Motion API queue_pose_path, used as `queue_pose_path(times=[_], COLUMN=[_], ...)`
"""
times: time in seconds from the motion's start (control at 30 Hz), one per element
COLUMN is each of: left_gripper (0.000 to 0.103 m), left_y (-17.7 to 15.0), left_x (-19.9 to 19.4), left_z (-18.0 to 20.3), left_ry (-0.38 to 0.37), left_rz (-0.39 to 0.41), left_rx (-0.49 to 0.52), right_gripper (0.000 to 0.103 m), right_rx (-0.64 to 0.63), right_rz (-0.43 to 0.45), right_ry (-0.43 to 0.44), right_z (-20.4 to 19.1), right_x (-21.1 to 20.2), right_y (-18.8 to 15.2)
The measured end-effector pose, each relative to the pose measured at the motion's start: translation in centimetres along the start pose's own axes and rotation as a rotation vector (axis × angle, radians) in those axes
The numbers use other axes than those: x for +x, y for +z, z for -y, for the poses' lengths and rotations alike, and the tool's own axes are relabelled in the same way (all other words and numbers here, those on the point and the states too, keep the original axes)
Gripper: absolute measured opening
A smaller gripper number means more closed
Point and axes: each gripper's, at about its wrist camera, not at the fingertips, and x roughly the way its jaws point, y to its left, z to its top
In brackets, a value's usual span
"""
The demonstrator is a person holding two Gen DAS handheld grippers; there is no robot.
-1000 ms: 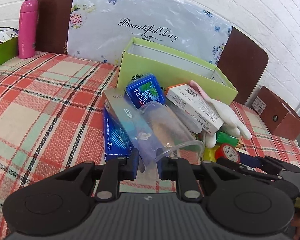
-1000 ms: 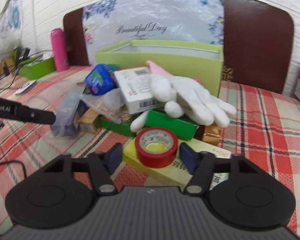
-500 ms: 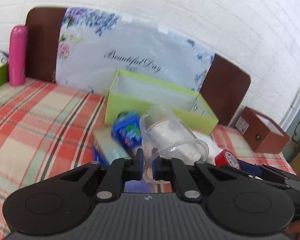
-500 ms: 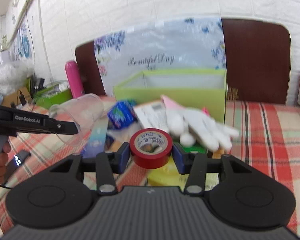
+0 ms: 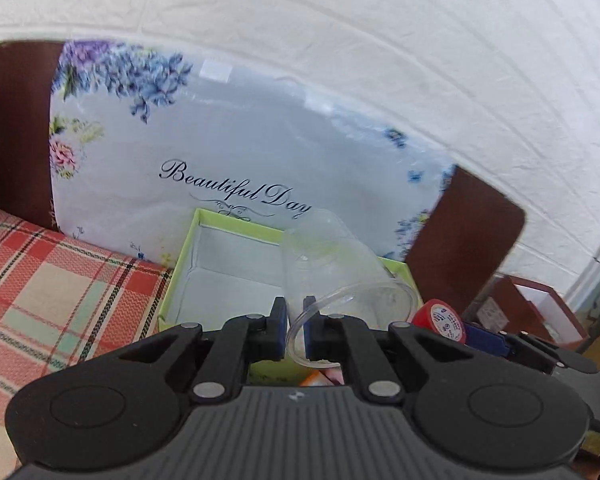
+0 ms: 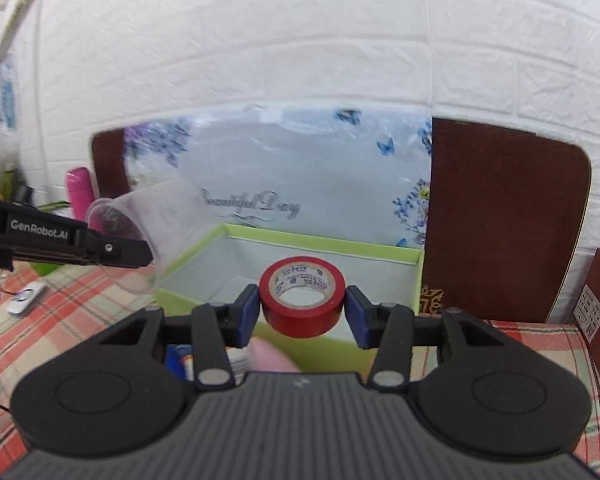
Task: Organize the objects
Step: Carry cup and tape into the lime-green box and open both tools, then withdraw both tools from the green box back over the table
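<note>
Clear plastic cup (image 5: 340, 276) rim pinched by left hand-held gripper (image 5: 295, 332); red tape roll (image 6: 302, 296) clamped in right hand-held gripper (image 6: 302, 312), seemingly over green box (image 6: 380, 250).

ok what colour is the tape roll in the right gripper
Red, with a white inner label. The tape roll shows best in the right wrist view, clamped in the right gripper.

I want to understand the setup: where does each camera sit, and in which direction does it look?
Left wrist: sits on the left tool, faces the green box and floral board; own fingers pinch the clear cup rim.
Right wrist: sits on the right tool, faces the same box; own fingers clamp the red tape, a hand shows at left.
Shared: box, board, cup, tape, each other's tool.
</note>
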Motion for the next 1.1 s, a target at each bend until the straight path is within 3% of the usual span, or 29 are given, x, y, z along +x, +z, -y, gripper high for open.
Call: queue_pose_path(times=[0.23, 0.4, 0.43, 0.47, 0.53, 0.6, 0.8, 0.9, 1.1], left_gripper=[0.006, 0.007, 0.015, 0.039, 0.077, 0.077, 0.077, 0.077, 0.077], left_y=[1.1, 1.6, 1.6, 1.6, 1.5, 1.1, 0.9, 0.9, -0.3], left_x=[6.7, 8.8, 8.9, 9.2, 9.5, 9.3, 7.7, 5.4, -1.1], left_z=[-1.6, -2.4, -2.5, -2.6, -2.8, -3.0, -2.1, -1.3, 0.6], left_ry=[0.074, 0.086, 0.090, 0.097, 0.111, 0.083, 0.119, 0.109, 0.080], left_rz=[-0.119, -0.122, -0.112, -0.113, -0.124, -0.111, -0.117, -0.080, -0.006], left_rx=[-0.016, -0.025, -0.023, -0.021, -0.028, -0.030, 0.002, 0.020, 0.053], right_gripper=[0.046, 0.046, 0.046, 0.046, 0.059, 0.073, 0.091, 0.099, 0.103], right_rx=[0.030, 0.026, 0.022, 0.017, 0.009, 0.003, 0.002, 0.008, 0.024], right_rz=[-0.145, -0.226, -0.242, -0.256, -0.258, -0.244, -0.197, -0.151, -0.026], right_ry=[-0.052, -0.051, -0.045, -0.038, -0.027, 0.010, 0.038, 0.026, 0.045], right_z=[1.6, 1.9, 1.9, 1.9, 1.9, 1.8, 1.2, 1.3, 1.3], right_x=[8.3, 12.4, 13.0, 13.5, 13.9, 13.8, 11.8, 9.5, 1.9], right_y=[0.7, 0.2, 0.2, 0.1, -0.1, -0.3, -0.3, 0.6, 0.6])
